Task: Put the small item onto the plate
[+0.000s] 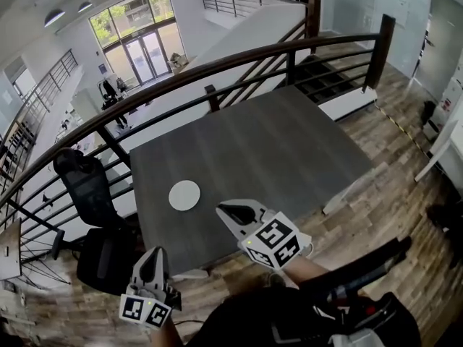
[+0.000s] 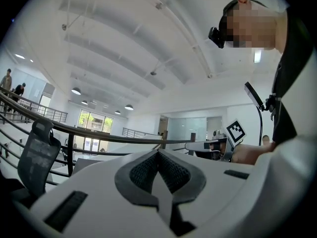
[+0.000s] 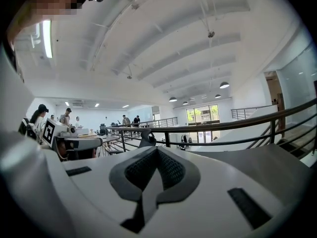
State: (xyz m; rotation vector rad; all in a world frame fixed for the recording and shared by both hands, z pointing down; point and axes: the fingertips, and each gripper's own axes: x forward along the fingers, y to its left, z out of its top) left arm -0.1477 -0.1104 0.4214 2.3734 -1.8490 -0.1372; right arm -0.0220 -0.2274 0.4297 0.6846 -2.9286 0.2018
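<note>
While closed, left gripper [image 1: 153, 253], right gripper [image 1: 223, 210] near probable plate [image 1: 184, 194].

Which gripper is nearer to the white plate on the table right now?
Right. The right gripper hangs over the near edge of the table, just right of the plate; the left gripper is farther, off the table's near-left corner.

No words, numbers or brand names can be read anywhere. The only printed signs are black-and-white square code patterns without letters. One set is on the cube [image 1: 145, 310] of the left tongs [image 1: 153, 253], at the near left. The other is on the cube [image 1: 275, 241] of the right tongs [image 1: 223, 210], by the near edge of the desk [image 1: 289, 150].
</note>
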